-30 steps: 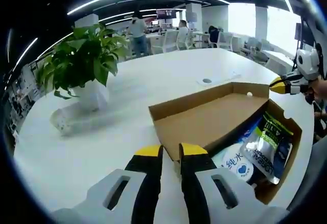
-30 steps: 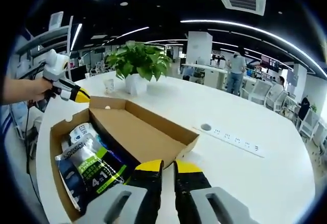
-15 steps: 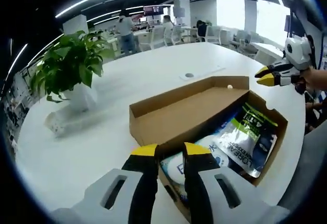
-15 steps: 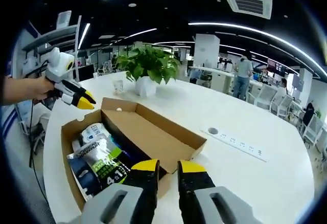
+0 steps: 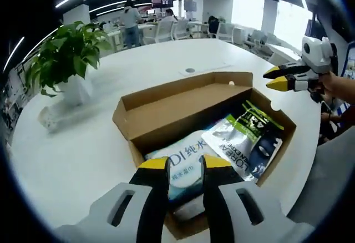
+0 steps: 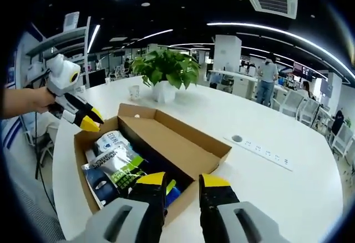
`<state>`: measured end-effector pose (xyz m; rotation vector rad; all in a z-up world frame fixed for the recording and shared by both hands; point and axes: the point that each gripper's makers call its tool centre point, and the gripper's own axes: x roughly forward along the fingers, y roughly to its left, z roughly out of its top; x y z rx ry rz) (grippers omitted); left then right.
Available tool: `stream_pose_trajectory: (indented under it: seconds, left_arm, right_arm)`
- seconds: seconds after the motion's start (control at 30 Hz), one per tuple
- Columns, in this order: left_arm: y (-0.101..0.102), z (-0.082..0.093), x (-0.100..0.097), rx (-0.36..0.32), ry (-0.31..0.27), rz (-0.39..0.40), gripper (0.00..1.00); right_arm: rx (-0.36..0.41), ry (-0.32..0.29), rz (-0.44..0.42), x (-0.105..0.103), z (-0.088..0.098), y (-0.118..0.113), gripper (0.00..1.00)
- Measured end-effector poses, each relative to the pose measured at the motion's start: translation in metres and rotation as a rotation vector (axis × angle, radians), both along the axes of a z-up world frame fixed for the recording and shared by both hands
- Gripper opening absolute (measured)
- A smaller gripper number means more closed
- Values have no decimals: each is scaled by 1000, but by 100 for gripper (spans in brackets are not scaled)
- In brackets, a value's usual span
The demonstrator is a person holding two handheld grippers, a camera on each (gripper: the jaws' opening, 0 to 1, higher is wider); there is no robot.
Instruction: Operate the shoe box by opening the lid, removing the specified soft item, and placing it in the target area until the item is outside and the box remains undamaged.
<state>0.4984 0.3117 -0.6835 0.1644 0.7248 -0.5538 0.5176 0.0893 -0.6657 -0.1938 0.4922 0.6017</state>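
Left gripper view, contents as seen:
- Shoe box (image 5: 166, 115), brown cardboard, lid folded back & open, set on white table (image 5: 83, 143).
- White soft pack (image 5: 186, 162) inside box, blue print read as "DI" + Chinese chars 纯水; lies just beyond the left gripper (image 5: 186, 166) tips, partly hidden by them.
- Silver/green pouch (image 5: 244, 140) beside it in box, "L'OREAL" legible, rest too small to read.
- Left jaws: yellow-tipped, apart w/ narrow gap, nothing held, hovering over box's near end.
- Right gripper (image 5: 273, 79) seen at far end of box, jaws apart, clear of cardboard, held by a hand (image 5: 333, 85).
- Potted plant (image 5: 64, 60) on table, well apart from box.

Right gripper view:
- Same box (image 6: 183, 143); pouch (image 6: 113, 168) & white pack (image 6: 111, 141) lie inside, text unreadable.
- Right gripper (image 6: 180, 183) jaws apart, empty, at box's near edge.
- Left gripper (image 6: 89, 122) over the far end, above white pack, contact not determinable.
- Power strip (image 6: 260, 148) set in table.
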Motion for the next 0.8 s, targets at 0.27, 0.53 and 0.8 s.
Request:
stream_pose_trajectory:
  seconds: [0.27,0.53,0.8]
  left_arm:
    - [-18,-17,-22,-87,158,-24,24]
    - [-37,-26,-36,-153,265,-51,25]
    - [-61,-34,-48,-249,361,-66,21]
  right_arm:
    - [-1,5,3,-7,-2,1,20]
    - [-4,9,5,-11,-4,1,20]
    - [-2,21,3,-15,-9,-1,20]
